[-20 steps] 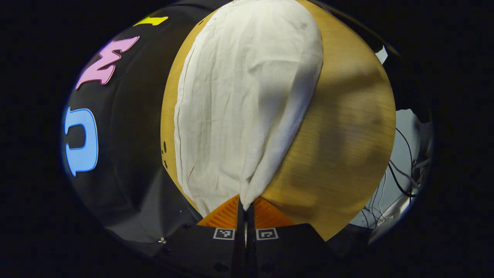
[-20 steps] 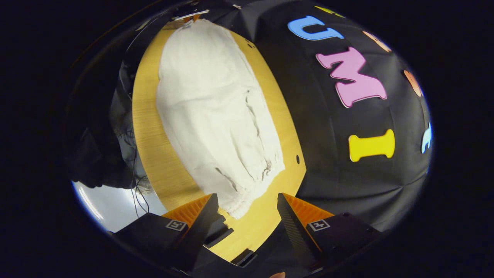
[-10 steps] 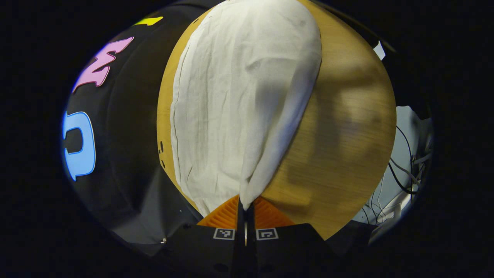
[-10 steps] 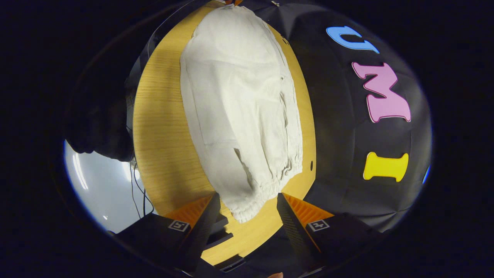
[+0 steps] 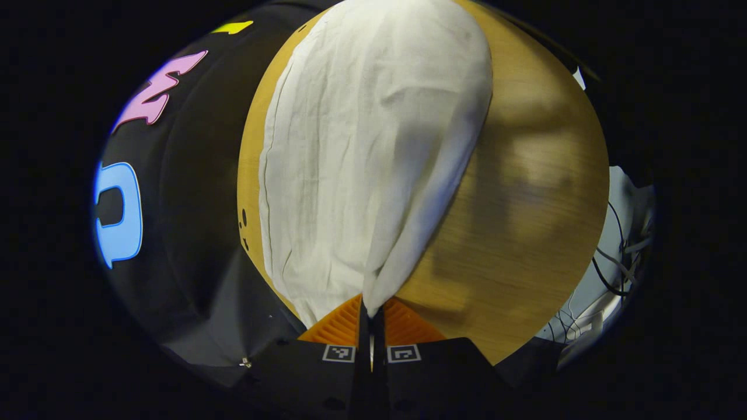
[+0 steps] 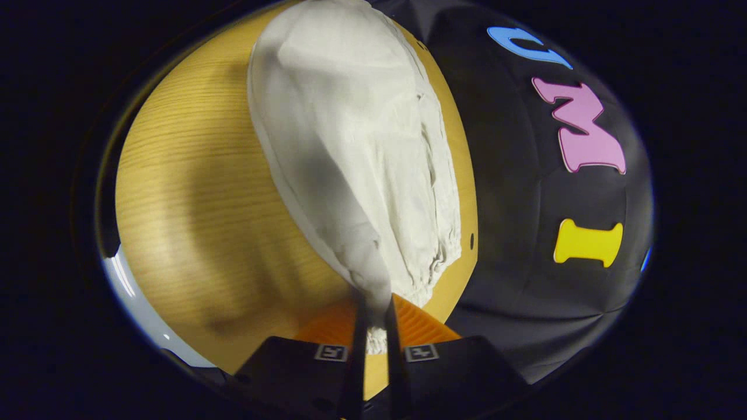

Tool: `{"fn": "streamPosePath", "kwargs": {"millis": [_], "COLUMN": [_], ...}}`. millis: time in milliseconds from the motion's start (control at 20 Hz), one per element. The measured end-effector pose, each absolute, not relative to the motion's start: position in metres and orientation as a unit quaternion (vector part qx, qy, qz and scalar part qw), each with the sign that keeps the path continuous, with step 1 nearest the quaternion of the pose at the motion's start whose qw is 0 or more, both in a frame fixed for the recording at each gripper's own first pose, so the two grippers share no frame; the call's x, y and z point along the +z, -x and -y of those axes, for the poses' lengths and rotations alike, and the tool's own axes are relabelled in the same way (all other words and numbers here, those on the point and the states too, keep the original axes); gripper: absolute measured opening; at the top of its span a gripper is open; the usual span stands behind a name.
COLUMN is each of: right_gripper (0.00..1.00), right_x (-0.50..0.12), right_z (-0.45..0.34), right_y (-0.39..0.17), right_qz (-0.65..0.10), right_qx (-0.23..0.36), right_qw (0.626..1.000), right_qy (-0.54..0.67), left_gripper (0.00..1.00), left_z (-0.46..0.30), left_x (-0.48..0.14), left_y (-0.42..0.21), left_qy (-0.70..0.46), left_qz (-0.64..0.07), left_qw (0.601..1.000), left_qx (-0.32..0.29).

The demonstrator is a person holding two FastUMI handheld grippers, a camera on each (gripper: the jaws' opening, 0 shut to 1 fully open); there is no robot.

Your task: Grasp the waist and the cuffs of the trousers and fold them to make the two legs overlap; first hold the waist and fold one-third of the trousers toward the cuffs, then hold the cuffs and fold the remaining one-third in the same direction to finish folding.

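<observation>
The white trousers (image 5: 362, 151) lie lengthwise along the wooden table (image 5: 525, 192), each end pinched so the first fold can likely begin: the left gripper (image 5: 371, 309) is clamped on one end's edge, the right gripper (image 6: 373, 315) on the other. The right gripper view shows a gathered elastic hem (image 6: 435, 268) at the table's far edge, while the left gripper view shows cables (image 5: 613, 274) beyond the table.

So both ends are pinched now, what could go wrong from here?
The right hand-held gripper grips only a narrow gathered bit of the trousers, so the cloth could slip out on lifting. The left hand-held gripper also pinches just an edge; uneven pulls might skew the legs. The trousers lie near the table edge by the wall.
</observation>
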State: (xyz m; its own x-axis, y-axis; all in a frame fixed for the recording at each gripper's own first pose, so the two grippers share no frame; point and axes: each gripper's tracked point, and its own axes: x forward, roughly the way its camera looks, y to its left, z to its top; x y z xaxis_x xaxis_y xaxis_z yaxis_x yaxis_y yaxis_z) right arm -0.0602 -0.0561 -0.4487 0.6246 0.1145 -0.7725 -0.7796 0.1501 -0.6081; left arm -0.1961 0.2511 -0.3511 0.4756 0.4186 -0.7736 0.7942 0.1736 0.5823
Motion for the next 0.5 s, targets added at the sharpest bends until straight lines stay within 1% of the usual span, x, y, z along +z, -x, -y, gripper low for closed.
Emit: {"fn": "streamPosePath", "kwargs": {"millis": [100, 150, 300, 400, 500], "right_gripper": [0.08, 0.06, 0.05, 0.05, 0.05], "right_x": [-0.449, -0.447, -0.443, -0.429, -0.413], "right_z": [0.054, 0.053, 0.048, 0.048, 0.046], "right_y": [0.058, 0.061, 0.065, 0.06, 0.059], "right_qz": [-0.303, -0.31, -0.337, -0.327, -0.32], "right_qx": [0.311, 0.315, 0.333, 0.324, 0.314], "right_qw": [0.707, 0.709, 0.717, 0.733, 0.752], "right_qy": [0.558, 0.55, 0.512, 0.5, 0.483], "left_gripper": [0.06, 0.06, 0.05, 0.06, 0.06], "left_z": [-0.254, -0.255, -0.258, -0.26, -0.259], "left_x": [-0.351, -0.351, -0.351, -0.349, -0.339], "left_y": [0.194, 0.193, 0.193, 0.194, 0.191], "left_qy": [-0.618, -0.616, -0.602, -0.585, -0.569], "left_qz": [-0.488, -0.49, -0.501, -0.507, -0.503], "left_qw": [0.598, 0.599, 0.606, 0.618, 0.64], "left_qx": [-0.151, -0.147, -0.139, -0.134, -0.121]}}
